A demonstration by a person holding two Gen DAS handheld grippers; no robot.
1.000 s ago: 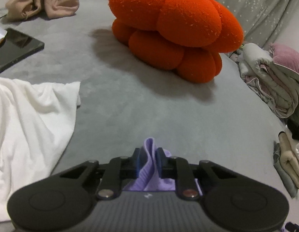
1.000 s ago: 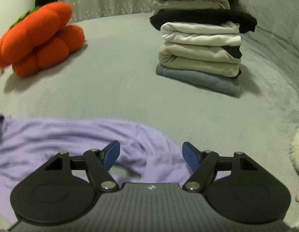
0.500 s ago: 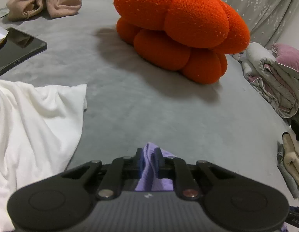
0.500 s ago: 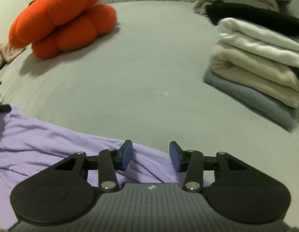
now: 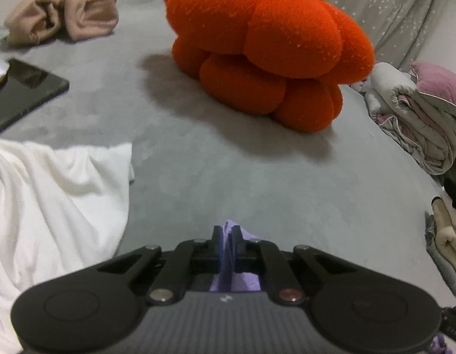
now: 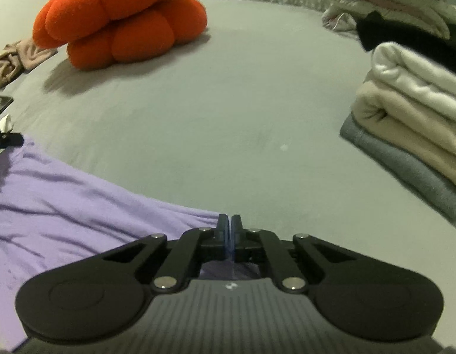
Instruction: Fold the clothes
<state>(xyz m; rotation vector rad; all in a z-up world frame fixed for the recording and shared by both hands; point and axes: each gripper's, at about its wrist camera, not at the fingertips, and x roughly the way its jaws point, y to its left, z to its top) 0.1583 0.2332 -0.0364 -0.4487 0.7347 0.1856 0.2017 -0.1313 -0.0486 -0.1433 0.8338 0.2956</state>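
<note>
A lilac garment (image 6: 80, 200) lies spread and wrinkled on the grey bed cover, at the lower left of the right wrist view. My right gripper (image 6: 229, 225) is shut on the garment's near right edge, and lilac cloth shows under the closed fingers. In the left wrist view my left gripper (image 5: 227, 233) is shut on a pinched fold of the same lilac garment (image 5: 234, 280), which pokes up between the fingertips. The rest of the garment is hidden under that gripper's body.
A big orange pumpkin cushion (image 5: 266, 47) sits ahead. A loose white cloth (image 5: 51, 194) lies left, with a dark tablet (image 5: 24, 88) and a crumpled beige garment (image 5: 62, 26) beyond. A stack of folded clothes (image 6: 411, 118) and folded bedding (image 5: 416, 112) stand at the right.
My right gripper has gone from wide open to shut on the lilac garment's edge and has swung left. My left gripper stays shut on its fold and has crept forward.
</note>
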